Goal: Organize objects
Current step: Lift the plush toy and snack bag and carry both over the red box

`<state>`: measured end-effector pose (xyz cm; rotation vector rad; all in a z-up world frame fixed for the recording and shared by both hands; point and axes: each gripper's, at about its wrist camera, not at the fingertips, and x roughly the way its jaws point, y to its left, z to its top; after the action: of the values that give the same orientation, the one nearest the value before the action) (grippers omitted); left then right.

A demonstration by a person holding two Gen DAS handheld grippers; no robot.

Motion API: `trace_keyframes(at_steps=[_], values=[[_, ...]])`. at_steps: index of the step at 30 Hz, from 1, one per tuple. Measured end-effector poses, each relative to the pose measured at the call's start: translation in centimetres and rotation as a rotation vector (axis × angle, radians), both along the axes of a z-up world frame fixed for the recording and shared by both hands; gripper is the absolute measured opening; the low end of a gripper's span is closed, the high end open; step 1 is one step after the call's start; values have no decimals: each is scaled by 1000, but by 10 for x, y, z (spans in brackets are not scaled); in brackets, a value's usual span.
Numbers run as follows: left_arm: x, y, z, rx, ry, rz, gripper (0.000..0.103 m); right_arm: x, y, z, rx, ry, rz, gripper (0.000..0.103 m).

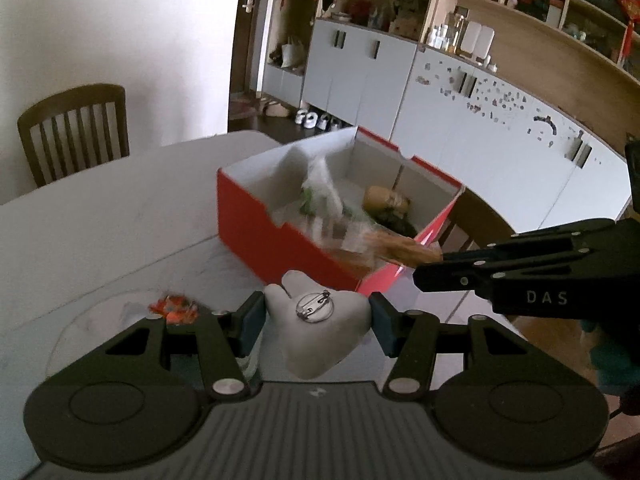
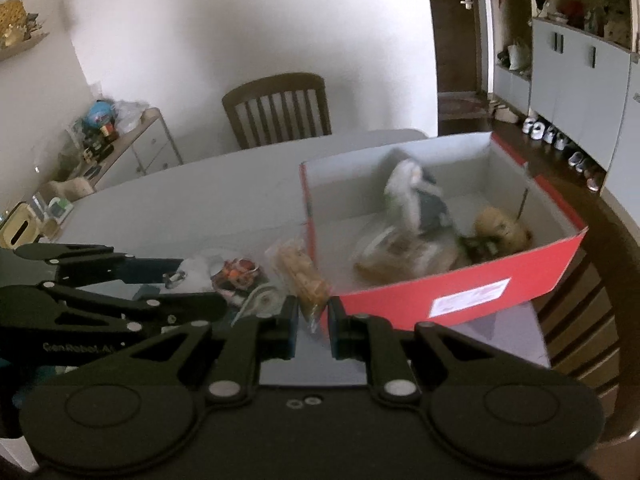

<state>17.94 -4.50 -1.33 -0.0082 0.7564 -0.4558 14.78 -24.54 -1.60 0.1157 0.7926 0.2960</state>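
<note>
My left gripper (image 1: 317,322) is shut on a grey plush badge (image 1: 320,332) with a metal pin on its back, held above the table just before the red box (image 1: 256,228). My right gripper (image 2: 313,326) is shut on a clear packet of brown snacks (image 2: 304,276) at the box's near left corner; in the left wrist view the packet (image 1: 396,250) hangs over the box's near right wall. The red box (image 2: 472,292) holds a white plastic bag (image 2: 412,196), a tan plush toy (image 2: 500,226) and other wrapped items.
A small red and orange packet (image 1: 174,307) lies on the table (image 1: 100,220) left of my left gripper, also seen in the right wrist view (image 2: 236,272) beside a tape roll (image 2: 262,300). A wooden chair (image 2: 280,110) stands at the far side. White cabinets (image 1: 500,140) line the wall.
</note>
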Motion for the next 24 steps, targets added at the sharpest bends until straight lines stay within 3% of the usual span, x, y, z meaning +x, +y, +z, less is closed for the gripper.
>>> trace_keyframes(at_steps=[12,24], values=[[36,-50,12,32,-22,-18,56,30,-53,5,-14,-29,-49,14],[86,-98,2,100,12,-36,56,70,-97,-6,-38,-17,-123,14]])
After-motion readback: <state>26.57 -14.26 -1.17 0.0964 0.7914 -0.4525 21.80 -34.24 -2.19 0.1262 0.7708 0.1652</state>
